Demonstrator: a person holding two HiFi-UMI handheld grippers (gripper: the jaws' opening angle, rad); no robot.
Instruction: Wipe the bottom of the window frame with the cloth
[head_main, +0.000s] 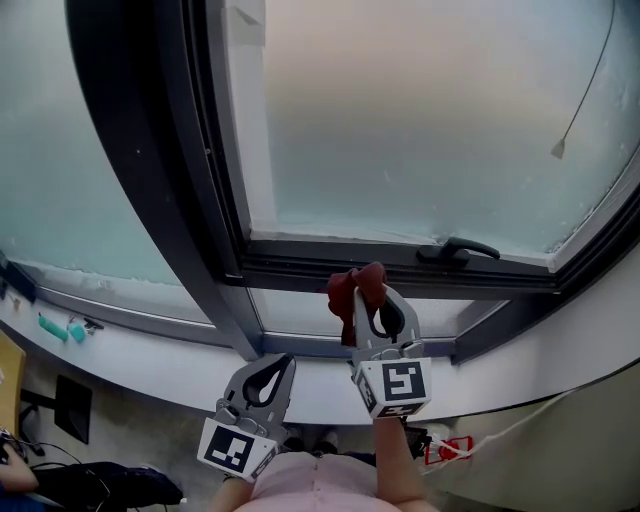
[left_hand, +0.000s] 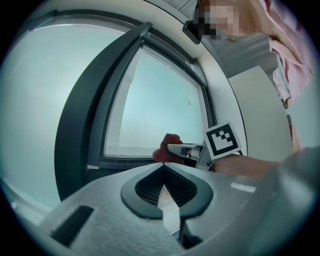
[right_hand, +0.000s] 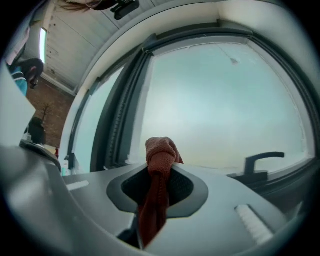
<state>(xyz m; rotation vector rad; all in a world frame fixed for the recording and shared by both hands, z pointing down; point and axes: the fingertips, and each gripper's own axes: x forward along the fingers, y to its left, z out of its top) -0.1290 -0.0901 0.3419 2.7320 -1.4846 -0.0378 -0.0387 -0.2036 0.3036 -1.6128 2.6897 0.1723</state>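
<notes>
A dark red cloth (head_main: 356, 288) is pinched in my right gripper (head_main: 372, 292), which is shut on it and held up close to the bottom rail of the dark window frame (head_main: 400, 268). In the right gripper view the cloth (right_hand: 159, 165) bunches above the jaws and hangs down between them. My left gripper (head_main: 278, 362) hangs lower, over the white sill, its jaws shut with nothing in them. The left gripper view shows the right gripper (left_hand: 172, 148) with the cloth (left_hand: 166, 148) ahead, near the frame's bottom.
A black window handle (head_main: 457, 249) sits on the bottom rail right of the cloth. A thick dark mullion (head_main: 165, 170) runs diagonally at left. The white sill (head_main: 150, 350) curves below, with small teal items (head_main: 60, 328) on it. A thin cord (head_main: 585, 90) hangs at upper right.
</notes>
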